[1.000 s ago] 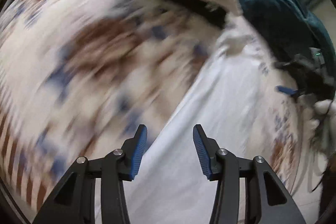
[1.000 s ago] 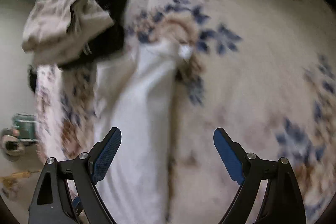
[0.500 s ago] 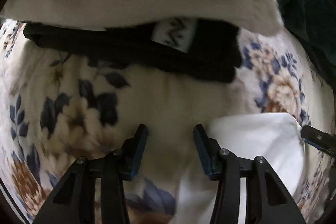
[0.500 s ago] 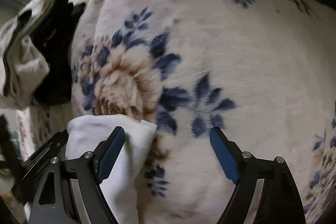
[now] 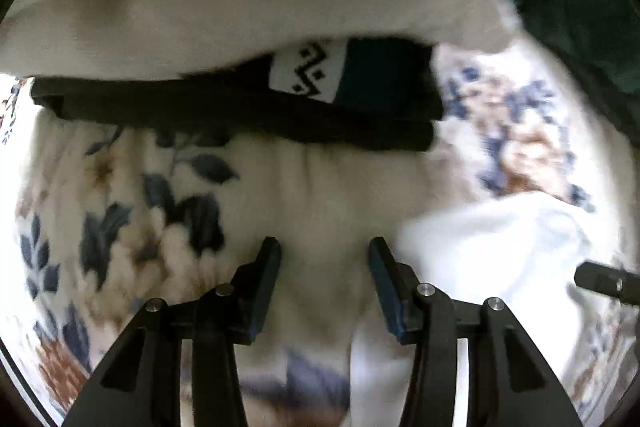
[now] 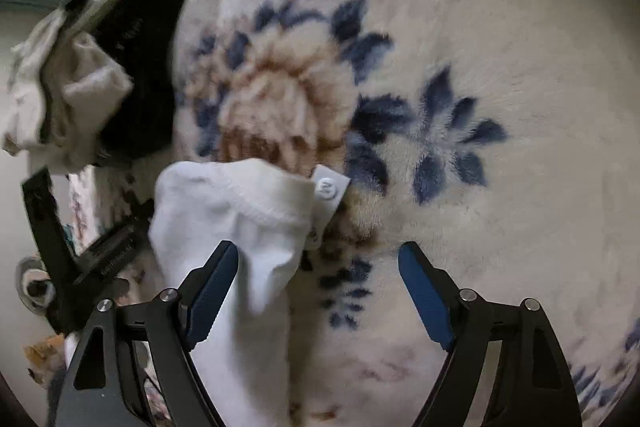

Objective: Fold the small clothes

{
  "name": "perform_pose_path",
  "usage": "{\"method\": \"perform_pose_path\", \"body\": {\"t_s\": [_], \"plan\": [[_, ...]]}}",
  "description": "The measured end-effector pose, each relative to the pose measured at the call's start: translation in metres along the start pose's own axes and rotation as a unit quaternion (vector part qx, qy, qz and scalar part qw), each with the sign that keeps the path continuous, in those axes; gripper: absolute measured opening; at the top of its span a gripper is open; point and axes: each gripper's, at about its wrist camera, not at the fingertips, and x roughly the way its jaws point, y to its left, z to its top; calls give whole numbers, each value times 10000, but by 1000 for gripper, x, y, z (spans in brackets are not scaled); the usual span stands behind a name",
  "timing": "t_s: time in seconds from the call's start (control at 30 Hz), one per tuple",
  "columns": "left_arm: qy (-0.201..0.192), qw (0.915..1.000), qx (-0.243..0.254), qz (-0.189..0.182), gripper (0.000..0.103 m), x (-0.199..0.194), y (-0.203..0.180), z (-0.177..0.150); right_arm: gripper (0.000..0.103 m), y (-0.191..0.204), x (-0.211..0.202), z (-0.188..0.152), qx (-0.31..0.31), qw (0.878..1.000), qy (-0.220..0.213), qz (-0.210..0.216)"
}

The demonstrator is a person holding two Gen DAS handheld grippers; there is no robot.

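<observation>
White sock on the flowered blanket, both grippers parted over it.

A cream plush blanket with blue and tan flowers (image 6: 460, 67) carries everything. Toward its far left edge sits a pile of cream and black folded clothes (image 6: 100, 67), a black garment with a white zigzag label (image 5: 308, 75) at its bottom. The white cotton ankle sock (image 6: 240, 203) lies near that pile, cuff and small white tag toward the big flower. The right gripper (image 6: 318, 263) stands wide apart, its left finger beside the sock. The left gripper (image 5: 324, 263) is narrowly parted over bare blanket, the sock just right of it.
</observation>
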Motion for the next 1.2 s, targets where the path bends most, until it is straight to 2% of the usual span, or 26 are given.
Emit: {"method": "perform_pose_path", "body": {"t_s": [0.1, 0.17, 0.23, 0.3, 0.4, 0.5, 0.53, 0.6, 0.67, 0.83, 0.97, 1.07, 1.1, 1.13, 1.2], "plan": [[-248, 9976, -125, -635, 44, -53, 16, -27, 85, 8, -31, -25, -66, 9992, -145, 354], [-389, 9933, -212, -1069, 44, -100, 35, -58, 85, 13, -52, -55, -60, 9976, -134, 677], [-426, 9898, -240, -1336, 44, -139, 48, -91, 85, 17, -73, -92, -42, 9962, -133, 860], [-432, 9879, -231, -1472, 44, -172, 61, -125, 85, 21, -92, -138, 70, 9959, -183, 886], [-188, 9866, -441, -1558, 44, -210, 98, -191, 85, 19, -116, -207, 371, 9956, -232, 832], [134, 9862, -546, -1557, 44, -219, 117, -248, 85, 23, -137, -287, 696, 9946, -274, 718], [304, 9886, -519, -1383, 44, -224, 128, -273, 85, 25, -144, -309, 792, 9940, -318, 690], [569, 9872, -535, -1394, 44, -220, 137, -297, 85, 28, -147, -356, 1049, 9919, -314, 645], [877, 9887, -423, -1141, 44, -217, 138, -334, 85, 32, -147, -410, 1290, 9896, -254, 576], [1423, 9841, -384, -995, 44, -193, 143, -413, 85, 42, -99, -503, 1527, 9876, 232, 267], [1595, 9827, -331, -880, 41, -160, 139, -445, 85, 37, -45, -547, 1828, 9820, 440, 166], [1527, 9830, -354, -956, 25, -151, 134, -459, 70, 36, -20, -566, 1937, 9803, 374, 110], [1443, 9846, -278, -944, 15, -151, 129, -460, 70, 38, -12, -571, 1908, 9809, 378, 10], [1351, 9867, -194, -884, 9, -154, 125, -461, 70, 40, -7, -576, 1892, 9812, 353, -99], [1159, 9898, -80, -829, 3, -158, 117, -459, 69, 45, 1, -582, 1778, 9833, 279, -264]]}}
